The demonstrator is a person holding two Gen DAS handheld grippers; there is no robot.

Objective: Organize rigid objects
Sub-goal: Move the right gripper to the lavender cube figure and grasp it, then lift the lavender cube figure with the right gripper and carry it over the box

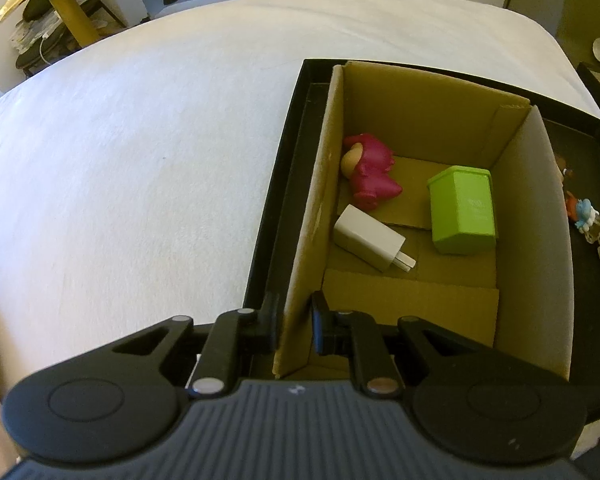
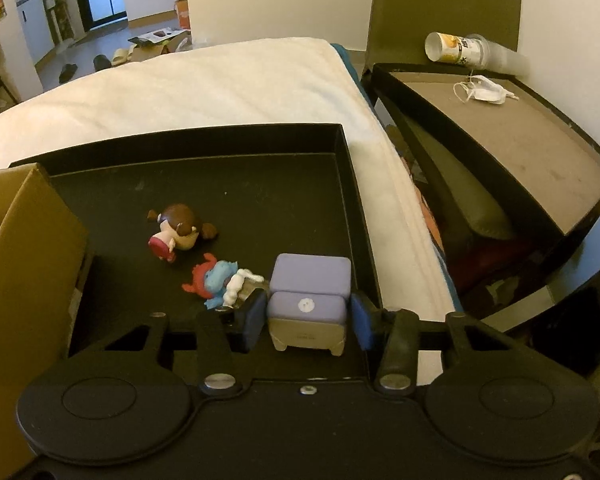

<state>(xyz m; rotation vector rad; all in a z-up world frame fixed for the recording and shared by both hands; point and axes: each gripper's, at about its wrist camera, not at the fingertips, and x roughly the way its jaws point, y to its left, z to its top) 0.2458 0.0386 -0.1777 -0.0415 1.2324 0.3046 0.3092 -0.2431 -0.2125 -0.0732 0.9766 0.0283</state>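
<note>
**Box part filled, three toys left on the tray**

Three things are already lying in the box [image 1: 416, 216]: a pink figure [image 1: 370, 170], a charger [image 1: 370, 238] and a green bin [image 1: 462, 210]. Right of the box, a brown figure [image 2: 178, 236], a blue figure [image 2: 220, 282] and a purple block [image 2: 308, 302] are waiting on the tray [image 2: 260, 196]. The left tool [image 1: 294, 326] is pinching the box wall. The right tool [image 2: 308, 320] is bracketing the block; contact is uncertain.
</note>
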